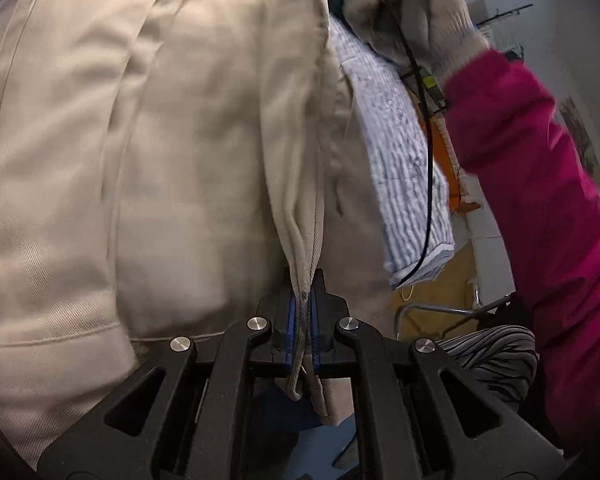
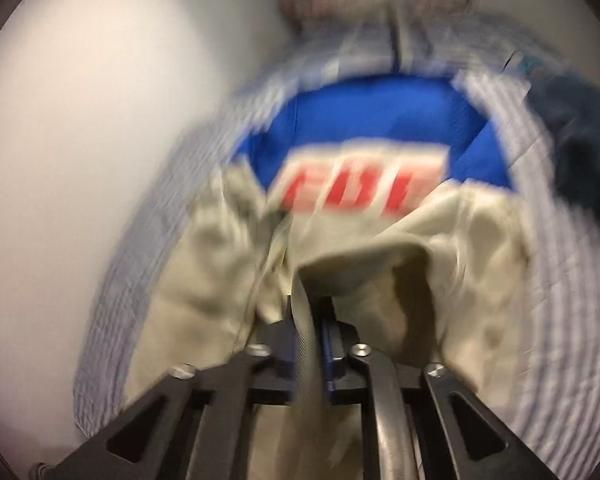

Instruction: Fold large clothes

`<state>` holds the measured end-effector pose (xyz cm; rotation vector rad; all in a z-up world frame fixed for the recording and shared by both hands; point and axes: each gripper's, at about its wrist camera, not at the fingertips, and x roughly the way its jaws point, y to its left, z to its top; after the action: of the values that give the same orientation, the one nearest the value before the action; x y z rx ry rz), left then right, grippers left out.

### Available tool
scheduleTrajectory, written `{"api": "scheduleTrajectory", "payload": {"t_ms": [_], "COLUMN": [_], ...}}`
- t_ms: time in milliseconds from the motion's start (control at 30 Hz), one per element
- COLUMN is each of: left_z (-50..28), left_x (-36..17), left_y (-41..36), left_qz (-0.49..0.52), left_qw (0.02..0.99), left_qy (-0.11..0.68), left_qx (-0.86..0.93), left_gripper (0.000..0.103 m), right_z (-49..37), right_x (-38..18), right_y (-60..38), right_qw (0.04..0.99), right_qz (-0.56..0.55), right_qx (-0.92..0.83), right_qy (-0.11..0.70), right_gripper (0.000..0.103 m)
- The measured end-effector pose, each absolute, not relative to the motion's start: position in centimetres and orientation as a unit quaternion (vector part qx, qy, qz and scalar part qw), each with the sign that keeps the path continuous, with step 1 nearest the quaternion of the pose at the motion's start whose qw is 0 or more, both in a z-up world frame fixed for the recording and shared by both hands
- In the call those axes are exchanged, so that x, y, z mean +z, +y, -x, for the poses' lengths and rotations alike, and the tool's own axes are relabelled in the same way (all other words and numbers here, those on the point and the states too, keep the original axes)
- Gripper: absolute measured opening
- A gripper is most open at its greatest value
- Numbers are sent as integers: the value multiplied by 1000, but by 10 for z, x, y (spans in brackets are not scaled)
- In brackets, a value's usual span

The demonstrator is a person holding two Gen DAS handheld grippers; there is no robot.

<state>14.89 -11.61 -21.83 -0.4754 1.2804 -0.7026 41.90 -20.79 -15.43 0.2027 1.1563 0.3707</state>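
The left gripper (image 1: pixel 302 312) is clamped on a folded edge of the large beige twill garment (image 1: pixel 140 152), which stretches away lengthwise over the striped quilted bed cover (image 1: pixel 396 152). The right gripper (image 2: pixel 310 320) pinches the far end, blurred.

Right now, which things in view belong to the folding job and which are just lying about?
In the job:
- beige garment, pinched by both claws
- left claw
- right claw
- striped quilt underneath

Lying about:
- blue cloth with red letters
- dark garment
- black cable
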Motion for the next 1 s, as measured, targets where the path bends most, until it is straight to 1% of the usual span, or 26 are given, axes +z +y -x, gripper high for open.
{"api": "scheduleTrajectory", "payload": {"t_ms": [33,67,100,200,267,300,333,367,433,500,533,567,600,667,767,867,933,1000], "left_z": [-150,-150,-151,-151,-152,-152,-152,-151,-151,-149,-147,-145,-146,-144,-144,-143,-144,-145], "left_x": [-220,-220,-219,-218,-219,-218,-218,-219,-218,-217,-218,-217,-217,-215,-213,-215,-218,-221], "left_y": [-115,-114,-114,-113,-111,-111,-111,-111,-111,-114,-118,-117,-119,-121,-118,-120,-120,-118], "left_qz": [216,219,219,225,230,230,229,229,229,228,227,225,221,219,228,230,236,235], "left_qw": [719,718,719,718,717,717,718,718,719,719,720,721,723,725,722,719,716,715], "left_qy": [580,579,578,577,576,575,575,575,574,574,574,573,572,570,566,565,566,568], "left_qx": [-316,-317,-318,-319,-320,-320,-320,-319,-318,-318,-317,-318,-318,-321,-327,-335,-335,-331], "left_gripper": [4,4,4,4,4,4,4,4,4,4,4,4,4,4,3,3,3,3], "right_z": [-417,-412,-405,-383,-377,-377,-381,-386,-399,-410,-416,-419,-423,-420,-410,-412,-418,-425], "right_x": [-156,-153,-145,-120,-108,-106,-107,-112,-125,-138,-147,-154,-160,-158,-121,-95,-99,-122], "right_y": [-201,-199,-200,-221,-233,-237,-241,-247,-250,-250,-249,-250,-249,-247,-244,-227,-202,-175], "right_qw": [810,810,813,826,854,861,862,859,853,847,844,839,834,835,858,865,860,849], "right_qz": [-94,-95,-95,-98,-35,-7,3,-3,-5,9,18,25,27,35,44,68,95,135], "right_qx": [184,198,211,225,170,147,129,119,100,77,66,60,60,51,54,76,95,98], "right_qy": [548,544,533,507,490,487,490,498,513,526,532,540,548,546,508,491,492,501], "right_gripper": [17,22,24,26,28,34,40,43,46,46,44,20,9,4,3,3,3,3]}}
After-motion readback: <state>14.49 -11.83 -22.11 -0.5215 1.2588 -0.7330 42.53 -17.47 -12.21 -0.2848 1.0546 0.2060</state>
